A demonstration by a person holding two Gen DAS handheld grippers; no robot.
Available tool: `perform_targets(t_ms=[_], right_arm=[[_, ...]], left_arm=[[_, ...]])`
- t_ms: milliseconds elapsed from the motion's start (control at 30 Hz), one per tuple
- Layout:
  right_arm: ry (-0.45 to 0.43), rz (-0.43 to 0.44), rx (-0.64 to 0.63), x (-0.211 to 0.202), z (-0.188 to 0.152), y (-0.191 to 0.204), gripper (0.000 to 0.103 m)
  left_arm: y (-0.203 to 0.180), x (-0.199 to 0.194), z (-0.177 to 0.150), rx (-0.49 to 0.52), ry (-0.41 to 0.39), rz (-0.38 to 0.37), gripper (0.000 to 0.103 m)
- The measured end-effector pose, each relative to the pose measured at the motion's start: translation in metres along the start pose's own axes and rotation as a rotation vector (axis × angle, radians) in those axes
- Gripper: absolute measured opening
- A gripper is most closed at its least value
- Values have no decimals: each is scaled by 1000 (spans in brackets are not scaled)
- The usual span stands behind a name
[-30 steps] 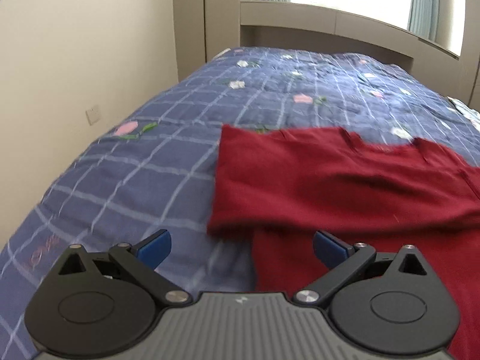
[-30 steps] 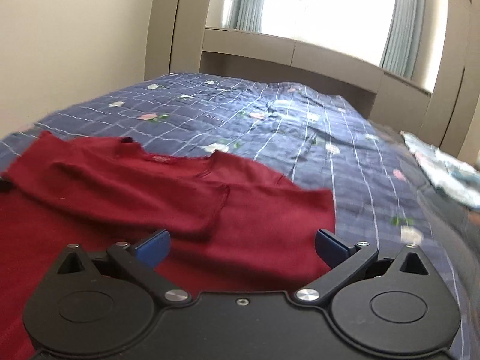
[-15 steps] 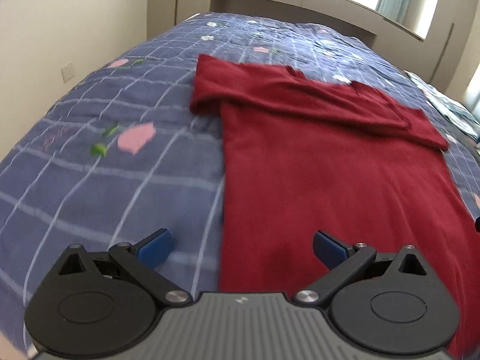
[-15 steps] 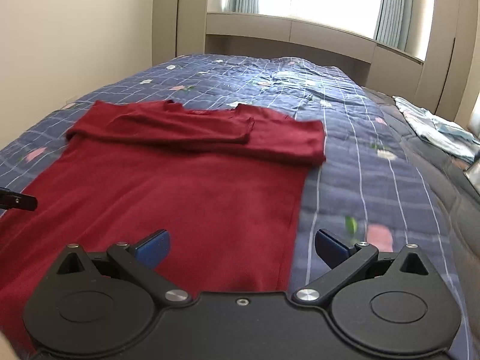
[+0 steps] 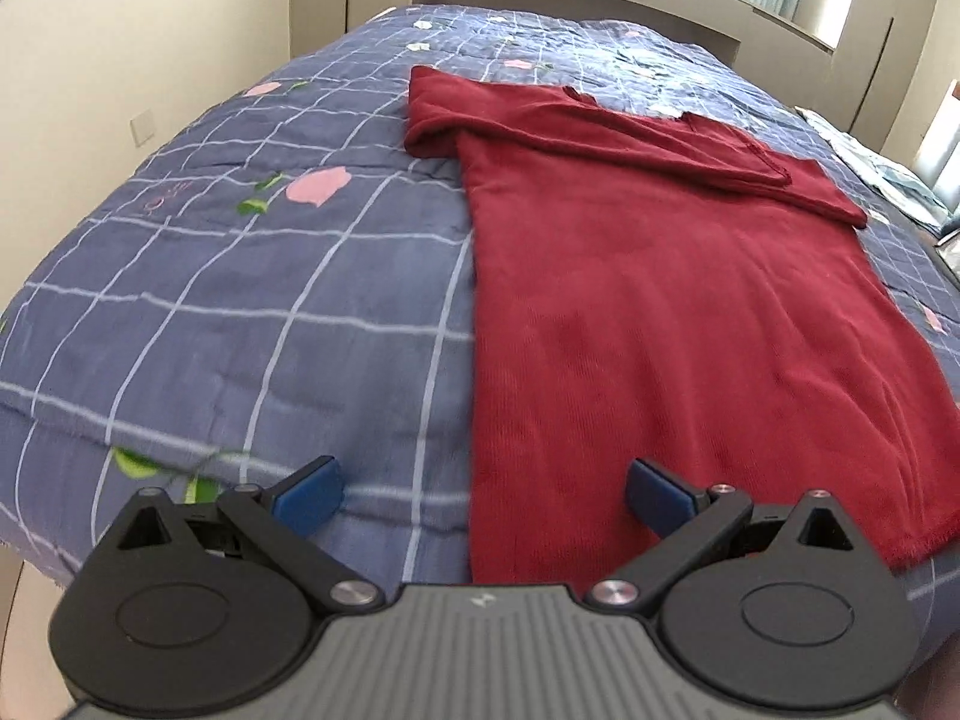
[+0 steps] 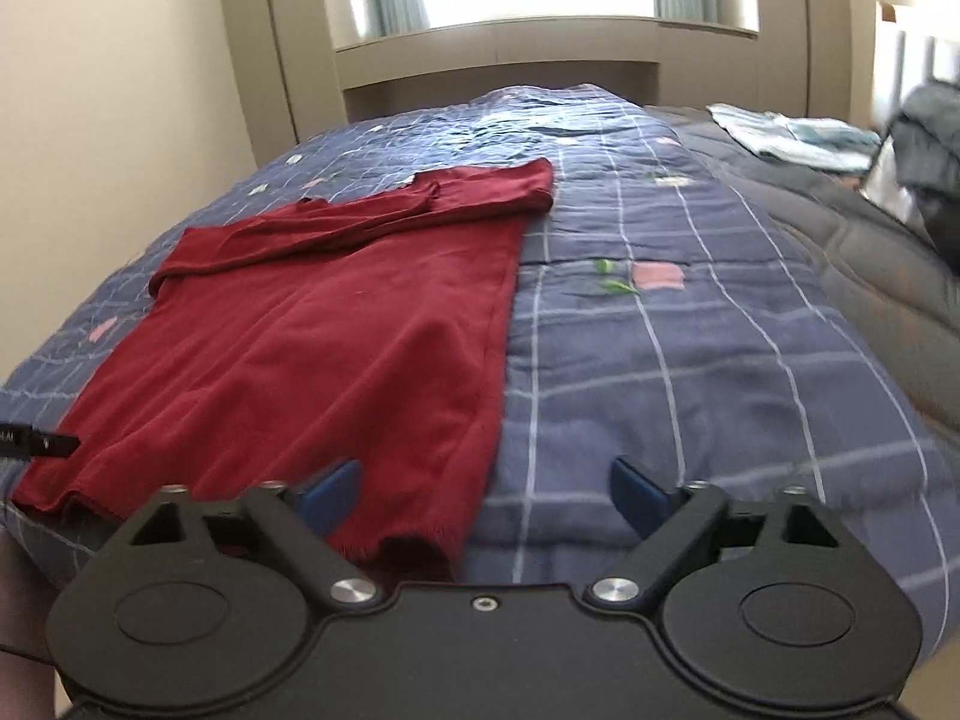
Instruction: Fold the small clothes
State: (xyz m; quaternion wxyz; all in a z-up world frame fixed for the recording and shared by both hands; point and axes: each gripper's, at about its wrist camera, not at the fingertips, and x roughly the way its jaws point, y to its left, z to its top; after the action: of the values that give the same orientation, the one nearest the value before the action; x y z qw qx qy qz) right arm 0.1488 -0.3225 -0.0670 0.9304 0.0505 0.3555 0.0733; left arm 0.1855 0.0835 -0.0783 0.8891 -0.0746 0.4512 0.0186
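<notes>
A dark red long-sleeved top [image 5: 660,300] lies flat on the bed, its sleeves folded across the chest at the far end and its hem at the near edge. It also shows in the right wrist view [image 6: 336,324]. My left gripper [image 5: 480,495] is open and empty, just above the hem's left corner. My right gripper [image 6: 483,495] is open and empty, just above the hem's right corner. The tip of the left gripper [image 6: 36,444] shows at the left edge of the right wrist view.
The bed has a blue checked quilt with pink flowers [image 5: 240,276]. A pale wall is on the left and a headboard shelf [image 6: 498,60] under a window at the far end. A light blue garment [image 6: 792,135] and a dark bundle [image 6: 930,138] lie at the far right.
Both grippers have pulled back from the folded sleeves at the far end to the hem at the near edge of the bed. Both stayed open.
</notes>
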Motion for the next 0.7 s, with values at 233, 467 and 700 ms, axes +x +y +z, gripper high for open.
perform_targets(t_ms=[233,467,700], right_arm=[[32,44,17,-4,-4,1,4],[7,-20,-63,-19,0,-10,2],[15,-15,-81,-14,-8,-13,9]], left_arm=[[0,-13,-6,3,29,-67,77],[-4,-19,-13,46,26,-28,67],[-4,-27,-20,60,5,-13,86]])
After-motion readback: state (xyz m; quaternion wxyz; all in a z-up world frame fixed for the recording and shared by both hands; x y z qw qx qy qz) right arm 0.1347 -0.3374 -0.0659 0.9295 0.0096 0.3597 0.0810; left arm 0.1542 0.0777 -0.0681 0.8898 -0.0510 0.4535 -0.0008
